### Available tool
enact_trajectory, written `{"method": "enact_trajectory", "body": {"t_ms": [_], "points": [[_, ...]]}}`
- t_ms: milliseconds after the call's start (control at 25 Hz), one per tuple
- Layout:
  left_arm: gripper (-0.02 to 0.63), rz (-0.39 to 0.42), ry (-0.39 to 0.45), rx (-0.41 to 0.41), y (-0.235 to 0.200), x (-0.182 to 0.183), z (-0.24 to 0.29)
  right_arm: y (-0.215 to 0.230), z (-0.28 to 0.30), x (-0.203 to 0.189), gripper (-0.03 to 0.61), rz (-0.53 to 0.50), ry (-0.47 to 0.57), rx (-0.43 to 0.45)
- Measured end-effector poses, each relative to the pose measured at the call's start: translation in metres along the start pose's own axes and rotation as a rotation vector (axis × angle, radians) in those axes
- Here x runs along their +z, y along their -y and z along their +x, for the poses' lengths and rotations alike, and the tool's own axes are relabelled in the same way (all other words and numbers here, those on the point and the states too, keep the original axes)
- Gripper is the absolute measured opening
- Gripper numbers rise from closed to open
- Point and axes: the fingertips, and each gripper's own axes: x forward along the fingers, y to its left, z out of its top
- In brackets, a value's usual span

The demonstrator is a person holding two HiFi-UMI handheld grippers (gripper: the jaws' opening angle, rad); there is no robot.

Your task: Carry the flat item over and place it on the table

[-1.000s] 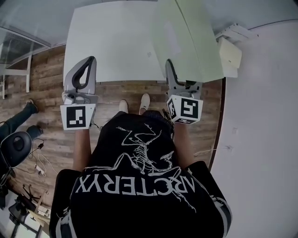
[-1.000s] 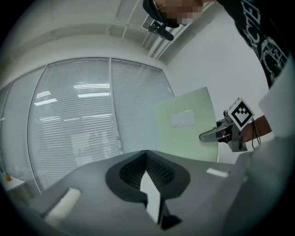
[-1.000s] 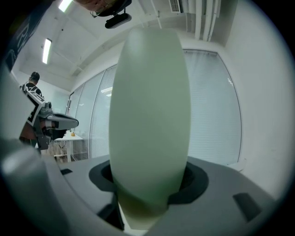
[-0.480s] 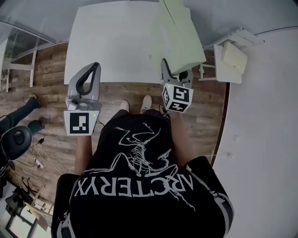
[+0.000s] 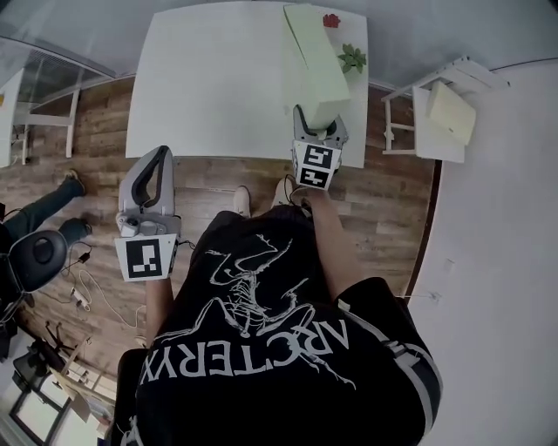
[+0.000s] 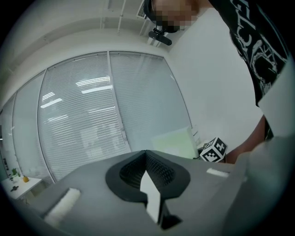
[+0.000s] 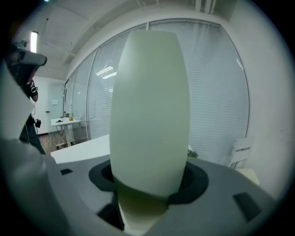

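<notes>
The flat item is a pale green board [image 5: 316,63], held upright over the right part of the white table [image 5: 209,78]. My right gripper [image 5: 316,132] is shut on its lower edge, near the table's front edge. In the right gripper view the board [image 7: 150,110] fills the middle and rises out of the jaws. My left gripper [image 5: 155,174] hangs over the wooden floor in front of the table's left part; its jaws are shut with nothing in them. The left gripper view shows the board [image 6: 175,144] small at the right, beside the right gripper's marker cube [image 6: 213,151].
A small plant [image 5: 352,58] and a red thing [image 5: 331,20] sit at the table's far right corner. A white chair [image 5: 440,109] with a pale cushion stands right of the table. An office chair [image 5: 37,260] and a person's legs [image 5: 35,222] are at the left.
The right gripper has carried the board left and forward, from beside the white chair to above the table's right part. The left gripper has dropped back a little toward the body.
</notes>
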Motion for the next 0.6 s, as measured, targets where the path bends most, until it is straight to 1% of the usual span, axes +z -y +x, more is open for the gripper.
{"method": "enact_trajectory", "body": {"t_ms": [160,280,400,520,600], "points": [[0.01,0.006,0.015,0.01,-0.007,0.003,0.0,-0.007,0.005,-0.003,0.269,-0.02,0.018,0.004],[0.009,0.012,-0.006,-0.007,-0.004,0.001,0.004,-0.008,0.009,-0.013,0.268,-0.012,0.009,0.008],[0.009,0.02,0.02,-0.023,-0.001,0.007,0.01,-0.008,0.01,-0.022,0.269,-0.018,-0.009,0.01],[0.009,0.02,-0.007,-0.044,0.001,0.002,0.012,-0.008,0.012,-0.022,0.27,-0.014,-0.013,0.013],[0.009,0.023,0.009,-0.054,0.002,0.002,0.014,-0.008,0.013,-0.021,0.277,-0.013,-0.014,0.016]]}}
